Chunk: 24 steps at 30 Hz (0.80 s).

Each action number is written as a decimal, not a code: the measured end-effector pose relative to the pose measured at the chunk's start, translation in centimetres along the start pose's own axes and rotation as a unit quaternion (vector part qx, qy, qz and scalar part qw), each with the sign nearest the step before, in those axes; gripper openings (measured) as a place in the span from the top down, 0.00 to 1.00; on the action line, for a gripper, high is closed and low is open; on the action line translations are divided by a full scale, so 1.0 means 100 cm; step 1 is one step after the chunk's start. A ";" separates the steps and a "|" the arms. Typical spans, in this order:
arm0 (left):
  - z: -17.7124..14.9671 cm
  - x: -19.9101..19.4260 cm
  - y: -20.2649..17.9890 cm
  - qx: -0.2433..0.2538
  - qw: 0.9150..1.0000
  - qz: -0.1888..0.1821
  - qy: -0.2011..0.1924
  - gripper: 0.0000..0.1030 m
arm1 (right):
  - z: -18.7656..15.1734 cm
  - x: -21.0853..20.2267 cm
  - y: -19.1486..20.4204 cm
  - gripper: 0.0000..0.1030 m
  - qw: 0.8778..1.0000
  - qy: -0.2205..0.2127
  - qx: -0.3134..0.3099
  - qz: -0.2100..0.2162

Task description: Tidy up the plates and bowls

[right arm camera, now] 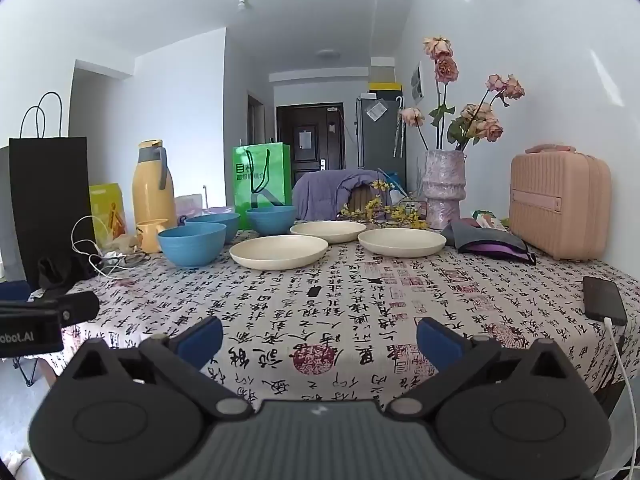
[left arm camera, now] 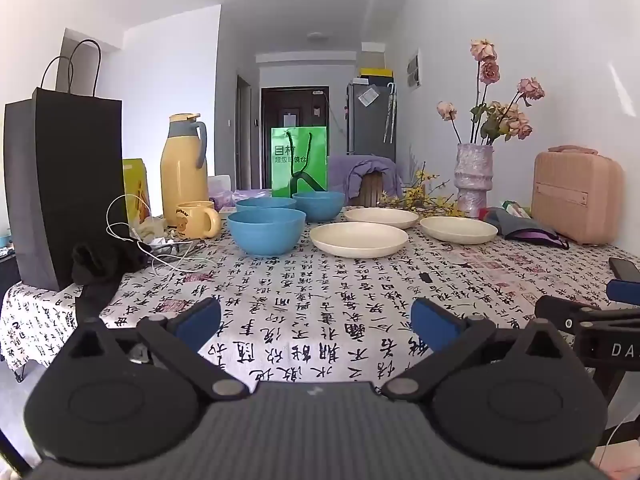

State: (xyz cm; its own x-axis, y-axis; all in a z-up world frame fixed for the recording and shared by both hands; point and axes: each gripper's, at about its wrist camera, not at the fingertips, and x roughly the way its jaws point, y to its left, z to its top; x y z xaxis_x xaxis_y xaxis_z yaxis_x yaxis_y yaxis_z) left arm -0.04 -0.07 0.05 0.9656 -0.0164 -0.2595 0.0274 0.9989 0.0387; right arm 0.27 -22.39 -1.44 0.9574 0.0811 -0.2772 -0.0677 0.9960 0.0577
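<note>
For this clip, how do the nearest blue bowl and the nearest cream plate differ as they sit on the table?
The nearest blue bowl is deep with steep walls; the nearest cream plate is shallow and wide. The bowl is bright blue, the plate off-white. The bowl sits to the left, toward the yellow mug; the plate sits to the right, toward the vase. Both stand upright, look empty, are unstacked, and rest on the calligraphy tablecloth, untouched by either claw.

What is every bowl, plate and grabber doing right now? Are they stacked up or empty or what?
Three blue bowls: upright, empty as far as seen, unstacked.
Three cream plates: flat on the tablecloth, separate, empty.
Left gripper: open, holding nothing.
Right gripper: open, holding nothing.
Yellow thermos: upright, lid closed.
Phone: lying flat, cable plugged in.
Pink case: closed.
</note>
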 end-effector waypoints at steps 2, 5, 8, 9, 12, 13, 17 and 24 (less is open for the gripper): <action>0.000 0.000 -0.004 0.002 1.000 -0.007 -0.005 0.00 | 0.001 -0.004 -0.001 0.00 1.000 -0.006 -0.002 0.001; 0.001 0.001 -0.003 -0.012 1.000 -0.006 -0.004 0.00 | 0.003 0.000 0.000 0.00 1.000 0.004 -0.013 0.003; 0.003 0.001 0.002 -0.020 1.000 -0.008 -0.009 0.00 | 0.003 0.001 0.000 0.00 1.000 0.007 -0.006 0.007; 0.003 0.000 0.002 -0.018 1.000 -0.010 -0.013 0.00 | 0.003 0.001 0.001 0.00 1.000 0.008 -0.006 0.006; 0.005 -0.003 0.000 -0.013 1.000 -0.005 -0.020 0.00 | 0.004 0.002 0.002 0.00 1.000 0.008 -0.003 0.007; 0.005 -0.004 -0.001 -0.011 1.000 -0.004 -0.021 0.00 | 0.003 0.002 0.003 0.00 1.000 0.009 -0.005 0.007; 0.005 -0.006 -0.003 -0.008 1.000 -0.005 -0.026 0.00 | 0.004 0.003 0.005 0.00 1.000 0.010 -0.012 0.007; 0.007 -0.008 -0.003 -0.006 0.999 -0.005 -0.032 0.00 | 0.005 0.000 0.003 0.00 1.000 0.004 -0.004 0.015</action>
State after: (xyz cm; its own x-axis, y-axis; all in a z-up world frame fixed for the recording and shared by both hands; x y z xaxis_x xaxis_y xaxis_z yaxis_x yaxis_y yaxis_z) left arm -0.61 -0.36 0.88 0.9799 -0.0280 -0.1976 0.0338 0.9991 0.0259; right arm 0.35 -22.16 -0.92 0.9527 0.1109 -0.2829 -0.0985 0.9935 0.0578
